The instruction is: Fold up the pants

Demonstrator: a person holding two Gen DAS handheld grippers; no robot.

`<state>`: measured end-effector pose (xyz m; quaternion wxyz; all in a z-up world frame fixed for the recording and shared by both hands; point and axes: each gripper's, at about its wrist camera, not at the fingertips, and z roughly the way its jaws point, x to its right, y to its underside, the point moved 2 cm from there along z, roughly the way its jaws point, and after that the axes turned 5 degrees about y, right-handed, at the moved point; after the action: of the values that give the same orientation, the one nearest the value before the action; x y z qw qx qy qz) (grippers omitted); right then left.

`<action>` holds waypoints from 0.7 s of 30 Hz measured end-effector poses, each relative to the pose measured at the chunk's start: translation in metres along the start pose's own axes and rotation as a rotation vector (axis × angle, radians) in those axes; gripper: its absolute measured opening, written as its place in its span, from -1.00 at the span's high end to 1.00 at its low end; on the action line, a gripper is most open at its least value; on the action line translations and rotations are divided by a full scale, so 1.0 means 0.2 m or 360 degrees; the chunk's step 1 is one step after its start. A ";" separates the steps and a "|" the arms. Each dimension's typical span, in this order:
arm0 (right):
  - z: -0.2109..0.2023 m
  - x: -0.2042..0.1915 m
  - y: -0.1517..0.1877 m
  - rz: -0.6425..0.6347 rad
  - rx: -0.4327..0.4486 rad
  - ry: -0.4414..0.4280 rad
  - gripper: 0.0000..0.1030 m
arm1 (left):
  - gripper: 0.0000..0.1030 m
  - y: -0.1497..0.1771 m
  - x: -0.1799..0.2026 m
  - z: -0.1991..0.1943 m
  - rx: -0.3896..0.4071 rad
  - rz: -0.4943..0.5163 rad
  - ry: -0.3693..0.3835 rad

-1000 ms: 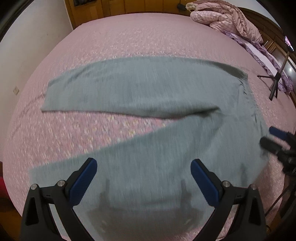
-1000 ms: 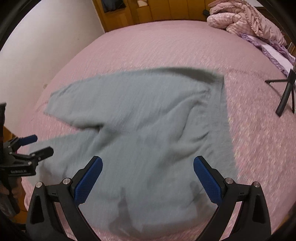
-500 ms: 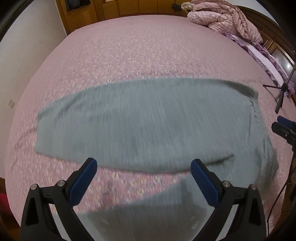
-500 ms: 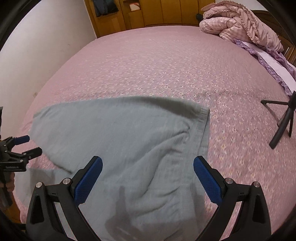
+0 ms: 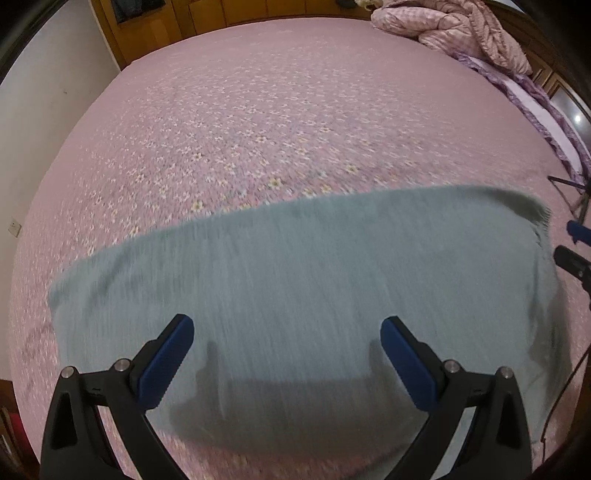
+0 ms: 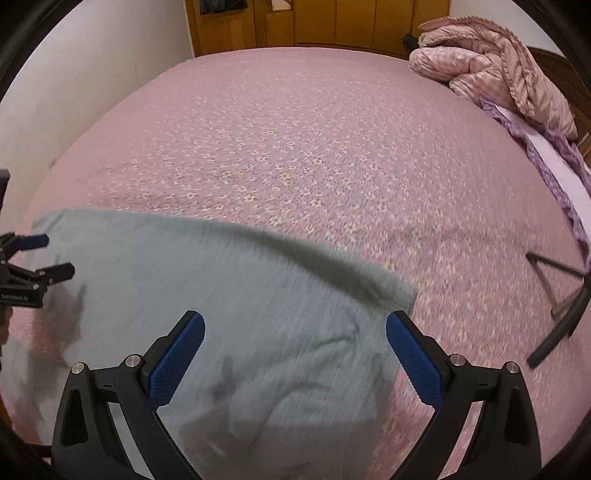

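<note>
Grey-green pants point(image 5: 314, 280) lie flat on the pink flowered bedspread point(image 5: 258, 110), blurred by motion. In the left wrist view my left gripper point(image 5: 286, 354) hovers open above the near part of the cloth, nothing between its blue pads. The right gripper's tips point(image 5: 576, 247) show at the right edge by the waistband end. In the right wrist view the pants point(image 6: 229, 295) fill the lower left, and my right gripper point(image 6: 295, 354) is open over their rumpled near end. The left gripper point(image 6: 33, 266) shows at the left edge.
A crumpled pink quilt point(image 6: 491, 70) is heaped at the bed's far right corner. A black tripod point(image 6: 557, 295) stands on the right side of the bed. Wooden cabinets point(image 6: 314, 22) line the far wall. A white wall point(image 6: 74, 74) borders the bed on the left.
Both cameras have pitched up and moved forward: the pants have slid down towards the bottom of each view and more of the bedspread shows beyond. Both grippers stay open.
</note>
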<state>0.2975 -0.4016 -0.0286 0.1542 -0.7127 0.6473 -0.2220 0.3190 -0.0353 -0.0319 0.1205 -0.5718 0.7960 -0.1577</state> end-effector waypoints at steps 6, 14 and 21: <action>0.14 0.02 -0.08 -0.0069 -0.0052 0.0062 -0.96 | -0.90 -0.14 -0.05 0.12 0.0004 0.0049 -0.0020; 0.29 0.06 -0.14 -0.0115 -0.0119 0.0048 -0.96 | -0.55 -0.29 -0.17 0.28 -0.0043 0.0077 0.0042; 0.42 0.09 -0.12 -0.0104 -0.0215 -0.0019 -0.96 | -0.67 -0.32 -0.23 0.35 -0.0055 0.0184 0.0119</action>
<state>0.3623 -0.4228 -0.0852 0.1023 -0.7435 0.6363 -0.1784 0.4145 -0.0188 -0.0708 0.0896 -0.5207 0.8342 -0.1581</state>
